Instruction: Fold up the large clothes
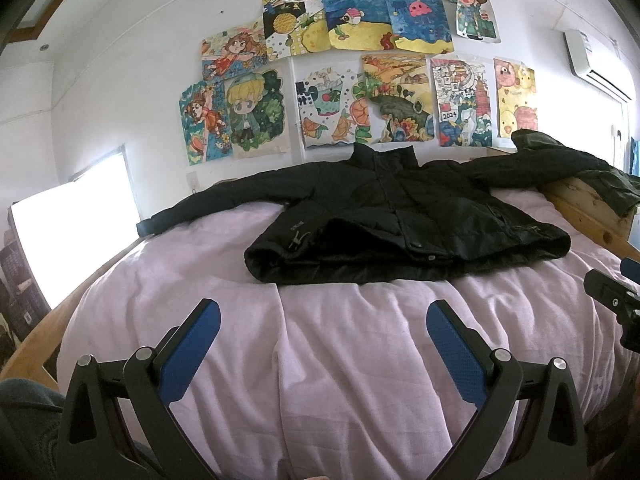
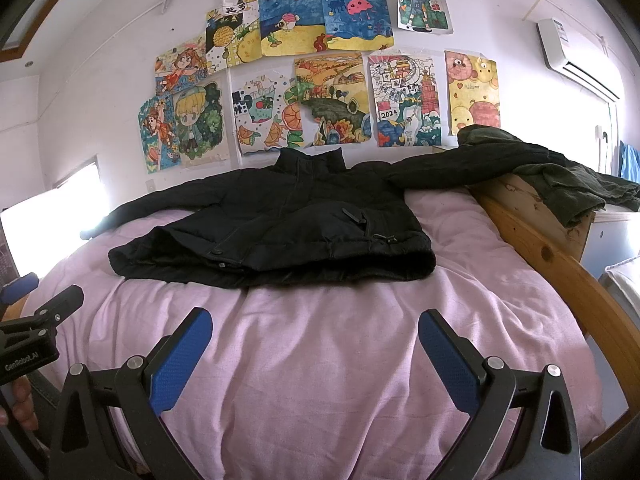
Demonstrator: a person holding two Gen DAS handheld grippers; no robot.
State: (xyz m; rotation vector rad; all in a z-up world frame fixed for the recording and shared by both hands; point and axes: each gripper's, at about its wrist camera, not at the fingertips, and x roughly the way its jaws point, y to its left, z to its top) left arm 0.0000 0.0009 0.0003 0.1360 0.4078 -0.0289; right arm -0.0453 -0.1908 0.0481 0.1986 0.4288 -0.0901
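Observation:
A black padded jacket (image 1: 400, 216) lies flat, front up, on the pink bed cover (image 1: 320, 340), collar toward the wall, both sleeves spread sideways. It also shows in the right wrist view (image 2: 280, 224). Its right sleeve (image 2: 460, 168) reaches onto the wooden bed rail. My left gripper (image 1: 323, 314) is open and empty, hovering over the cover short of the jacket's hem. My right gripper (image 2: 315, 322) is open and empty, likewise short of the hem. Each gripper shows at the edge of the other's view.
A wooden bed rail (image 2: 552, 264) runs along the right side, with a dark green garment (image 2: 568, 184) draped over it. Drawings (image 1: 340, 72) cover the wall behind. A bright window (image 1: 76, 224) is at left. An air conditioner (image 2: 576, 56) hangs at upper right.

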